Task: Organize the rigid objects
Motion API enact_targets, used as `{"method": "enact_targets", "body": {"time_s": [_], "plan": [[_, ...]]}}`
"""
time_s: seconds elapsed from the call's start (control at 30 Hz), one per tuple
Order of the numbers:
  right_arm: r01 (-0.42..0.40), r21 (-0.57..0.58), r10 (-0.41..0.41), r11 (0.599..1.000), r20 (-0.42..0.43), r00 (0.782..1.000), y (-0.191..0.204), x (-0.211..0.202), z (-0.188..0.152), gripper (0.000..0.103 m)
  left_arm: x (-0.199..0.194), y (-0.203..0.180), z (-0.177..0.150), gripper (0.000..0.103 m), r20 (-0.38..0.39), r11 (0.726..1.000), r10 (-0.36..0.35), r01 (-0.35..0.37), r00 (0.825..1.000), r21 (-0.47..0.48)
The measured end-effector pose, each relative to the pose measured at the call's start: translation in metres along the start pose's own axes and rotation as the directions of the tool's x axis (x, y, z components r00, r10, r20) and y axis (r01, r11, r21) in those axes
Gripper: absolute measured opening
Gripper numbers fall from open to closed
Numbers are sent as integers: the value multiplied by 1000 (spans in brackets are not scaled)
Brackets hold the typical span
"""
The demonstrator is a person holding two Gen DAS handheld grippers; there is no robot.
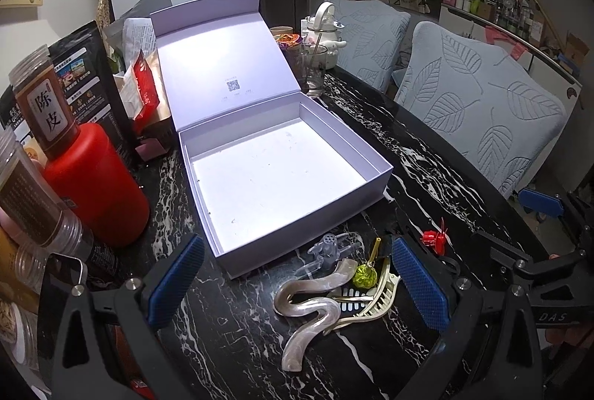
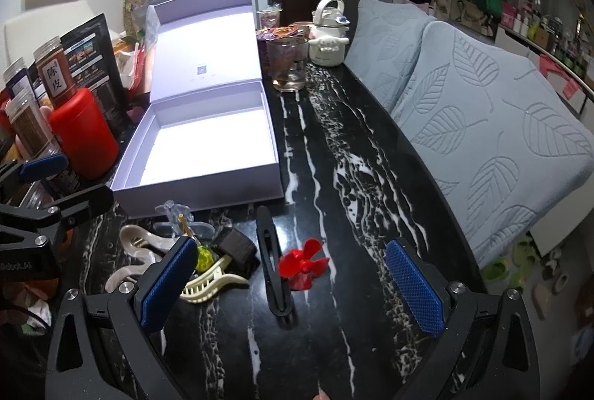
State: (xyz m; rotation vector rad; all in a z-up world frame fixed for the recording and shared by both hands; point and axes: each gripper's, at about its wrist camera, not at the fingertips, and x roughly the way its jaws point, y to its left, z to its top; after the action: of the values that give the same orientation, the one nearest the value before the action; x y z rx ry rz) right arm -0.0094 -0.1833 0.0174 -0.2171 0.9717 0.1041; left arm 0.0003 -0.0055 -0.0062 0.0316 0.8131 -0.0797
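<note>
An open white box with its lid raised stands on the black marble table; its inside is bare. In front of it lies a pile of small items: a pearly S-shaped hair clip, a clear clip, a cream claw clip, a green-yellow ball on a stick, a red propeller, a long black clip and a dark block. My left gripper is open around the S clip. My right gripper is open over the black clip and propeller.
A red canister, spice jars and snack bags stand left of the box. A glass and a white kettle stand behind it. Grey leaf-patterned chair backs line the table's right edge.
</note>
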Motion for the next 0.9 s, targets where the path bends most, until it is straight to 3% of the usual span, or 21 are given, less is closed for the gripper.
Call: {"method": "enact_targets", "body": {"time_s": [0.9], "plan": [[-57,-15,58,998,11,998,2,-6,-5,103,-6,7,-15,103,-2,999,11,-12,1000,-53]]}}
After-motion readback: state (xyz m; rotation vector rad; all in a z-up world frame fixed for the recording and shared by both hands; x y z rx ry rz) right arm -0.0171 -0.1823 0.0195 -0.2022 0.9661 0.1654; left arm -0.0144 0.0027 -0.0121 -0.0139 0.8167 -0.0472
